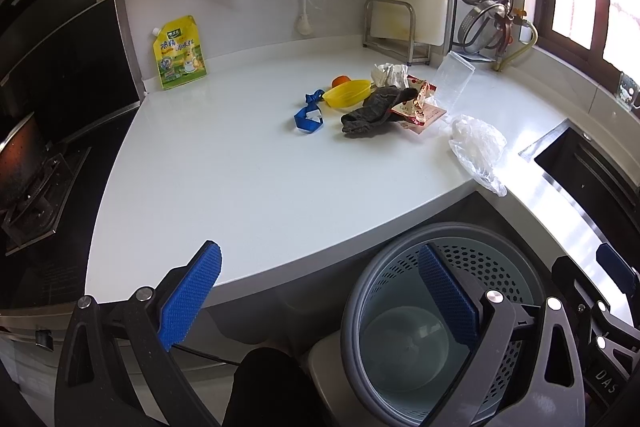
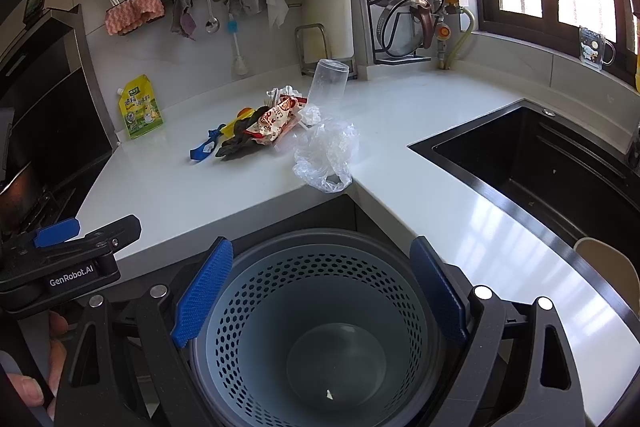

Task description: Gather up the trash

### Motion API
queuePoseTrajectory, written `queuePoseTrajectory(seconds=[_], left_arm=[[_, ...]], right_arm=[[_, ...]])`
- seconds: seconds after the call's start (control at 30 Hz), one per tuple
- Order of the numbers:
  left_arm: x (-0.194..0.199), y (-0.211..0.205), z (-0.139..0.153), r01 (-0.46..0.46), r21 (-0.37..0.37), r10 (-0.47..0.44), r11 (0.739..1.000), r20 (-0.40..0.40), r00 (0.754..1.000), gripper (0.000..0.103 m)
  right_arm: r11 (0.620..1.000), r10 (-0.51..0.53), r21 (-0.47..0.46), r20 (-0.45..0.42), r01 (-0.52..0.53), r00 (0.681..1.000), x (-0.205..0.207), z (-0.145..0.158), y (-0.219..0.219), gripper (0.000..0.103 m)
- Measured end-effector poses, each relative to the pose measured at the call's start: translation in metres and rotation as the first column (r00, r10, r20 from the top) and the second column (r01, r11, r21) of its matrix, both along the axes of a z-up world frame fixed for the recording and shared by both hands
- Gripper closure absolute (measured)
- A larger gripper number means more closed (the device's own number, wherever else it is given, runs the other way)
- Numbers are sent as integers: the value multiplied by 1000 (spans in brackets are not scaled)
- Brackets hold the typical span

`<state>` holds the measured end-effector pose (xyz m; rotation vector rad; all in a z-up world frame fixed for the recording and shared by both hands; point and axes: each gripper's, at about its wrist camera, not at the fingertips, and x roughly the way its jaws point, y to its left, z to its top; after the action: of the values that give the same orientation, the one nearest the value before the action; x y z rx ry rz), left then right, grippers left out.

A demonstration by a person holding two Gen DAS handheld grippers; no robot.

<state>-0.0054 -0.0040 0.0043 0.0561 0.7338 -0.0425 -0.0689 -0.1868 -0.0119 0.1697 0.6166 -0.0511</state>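
- Two blue-padded fingers [image 1: 192, 291] of the left gripper [image 1: 320, 287] spread wide in the left wrist view, grasping nothing, poised over the near edge of the white countertop [image 1: 240, 167].
- Right of them and below the counter edge: a perforated pale-blue waste bin [image 1: 472, 267] with a grey rim, apparently empty.
- Far on the counter, a heap of trash: blue strap [image 1: 307, 115], yellow dish [image 1: 346, 93] with something orange behind it, dark crumpled cloth [image 1: 376, 111], red-and-white snack wrapper [image 1: 420, 107], crumpled white paper [image 1: 390, 74], clear plastic cup [image 1: 454, 79] lying over.
- Nearer, at the counter's inner corner: a crumpled clear plastic bag [image 1: 476, 147].
- Far left by the wall: a yellow spouted pouch [image 1: 180, 53], standing.
- Right gripper [image 2: 320, 291] in the right wrist view likewise released, jaws wide apart above the waste bin [image 2: 320, 279], holding nothing.
- Same trash heap far beyond, plastic bag [image 2: 326, 151] at the counter corner nearest the bin, clear cup [image 2: 328, 83] upright-looking from here.
- Dark sink [image 2: 540, 163] at right; left gripper [image 2: 60, 251] at near left, a hand [image 2: 52, 347] under it.
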Motion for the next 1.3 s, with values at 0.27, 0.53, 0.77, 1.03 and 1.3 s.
queuePoseTrajectory(seconds=[0.27, 0.53, 0.77, 1.03, 1.3], left_arm=[[0, 0, -1, 1, 0, -1, 1000, -2, 1000, 6], [0, -1, -2, 0, 1, 0, 1000, -4, 1000, 6], [-1, -1, -2, 0, 1, 0, 1000, -4, 1000, 6], [-1, -1, -3, 1, 0, -1, 1000, -6, 1000, 6], [4, -1, -7, 7, 0, -7, 1000, -13, 1000, 6]], right_arm=[[1000, -1, -1, 0, 1, 1000, -1, 0, -1, 17], [1000, -1, -1, 0, 1, 1000, -1, 0, 0, 17], [1000, 3, -3, -2, -3, 1000, -1, -2, 1, 17], [1000, 2, -4, -2, -2, 1000, 0, -2, 1, 17], [1000, -1, 2, -21, 1, 1000, 7, -9, -2, 17]])
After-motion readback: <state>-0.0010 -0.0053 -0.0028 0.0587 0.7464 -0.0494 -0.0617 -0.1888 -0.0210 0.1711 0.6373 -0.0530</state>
